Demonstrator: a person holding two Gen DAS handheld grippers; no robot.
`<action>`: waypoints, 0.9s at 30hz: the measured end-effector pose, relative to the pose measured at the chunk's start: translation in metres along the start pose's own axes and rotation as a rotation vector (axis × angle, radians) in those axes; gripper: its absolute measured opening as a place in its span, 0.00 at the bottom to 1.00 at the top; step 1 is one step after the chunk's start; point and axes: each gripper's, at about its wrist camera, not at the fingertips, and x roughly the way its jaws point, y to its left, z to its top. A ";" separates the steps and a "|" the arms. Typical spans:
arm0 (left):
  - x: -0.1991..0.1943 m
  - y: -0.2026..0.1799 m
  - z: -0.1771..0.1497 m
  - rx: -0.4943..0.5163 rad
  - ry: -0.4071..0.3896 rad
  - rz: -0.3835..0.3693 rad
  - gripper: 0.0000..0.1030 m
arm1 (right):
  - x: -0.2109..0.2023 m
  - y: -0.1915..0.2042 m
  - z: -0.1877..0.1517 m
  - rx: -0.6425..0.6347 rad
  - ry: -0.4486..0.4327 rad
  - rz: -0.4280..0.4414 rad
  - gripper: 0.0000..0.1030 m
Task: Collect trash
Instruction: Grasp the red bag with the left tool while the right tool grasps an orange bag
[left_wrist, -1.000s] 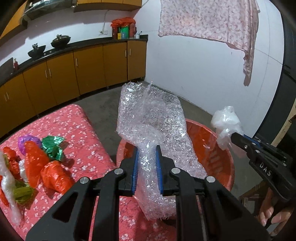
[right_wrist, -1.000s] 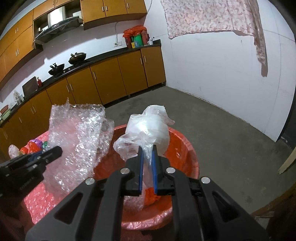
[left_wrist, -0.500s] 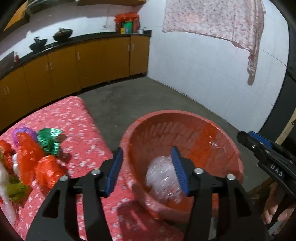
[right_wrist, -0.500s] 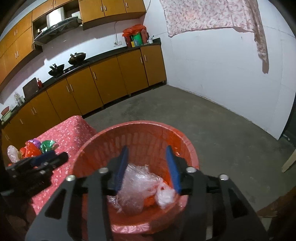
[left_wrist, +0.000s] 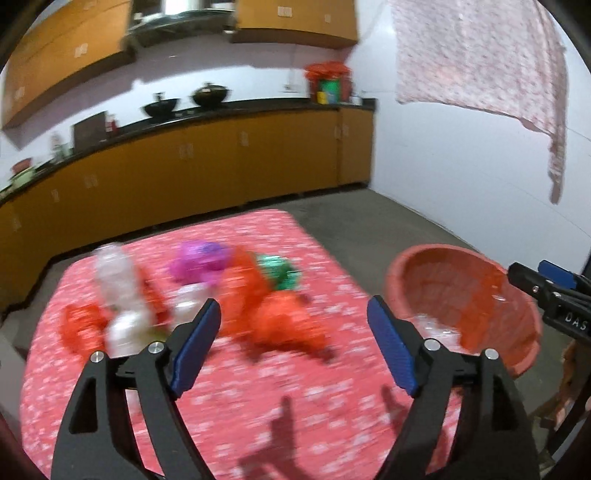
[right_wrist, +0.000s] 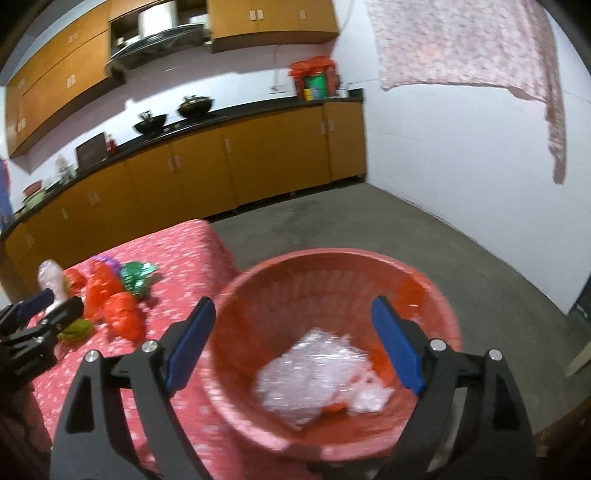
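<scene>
A red plastic basket (right_wrist: 424, 291) stands beside the table and holds crumpled bubble wrap (right_wrist: 314, 365) and a clear plastic bag (right_wrist: 371, 397). My right gripper (right_wrist: 293, 338) hangs over the basket, jaws opening wide with nothing between them. My left gripper (left_wrist: 293, 341) is over the red flowered tablecloth (left_wrist: 295, 424), jaws also opening and empty. Ahead of it lie orange wrappers (left_wrist: 284, 321), a green foil wrapper (left_wrist: 279, 273), a purple bag (left_wrist: 199, 260) and a clear plastic bottle (left_wrist: 114, 284). The basket (left_wrist: 465, 295) sits to the left gripper's right. The picture is motion-blurred.
Orange kitchen cabinets (left_wrist: 221, 162) with a dark counter and pots line the back wall. A pink flowered cloth (left_wrist: 480, 55) hangs on the white wall at right. Bare grey floor (right_wrist: 388, 221) lies beyond the basket. The right gripper's tip (left_wrist: 546, 291) shows at the left wrist view's right edge.
Both grippers opened: the left let go of the bubble wrap and the right of the clear bag, both now in the basket. The left gripper swung left over the table.
</scene>
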 end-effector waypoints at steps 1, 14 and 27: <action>-0.002 0.009 -0.002 -0.010 -0.001 0.017 0.80 | 0.001 0.008 0.001 -0.012 0.003 0.018 0.82; -0.020 0.156 -0.035 -0.190 0.041 0.300 0.84 | 0.041 0.140 -0.014 -0.147 0.107 0.208 0.77; 0.007 0.205 -0.037 -0.292 0.062 0.319 0.88 | 0.114 0.206 -0.020 -0.224 0.252 0.228 0.60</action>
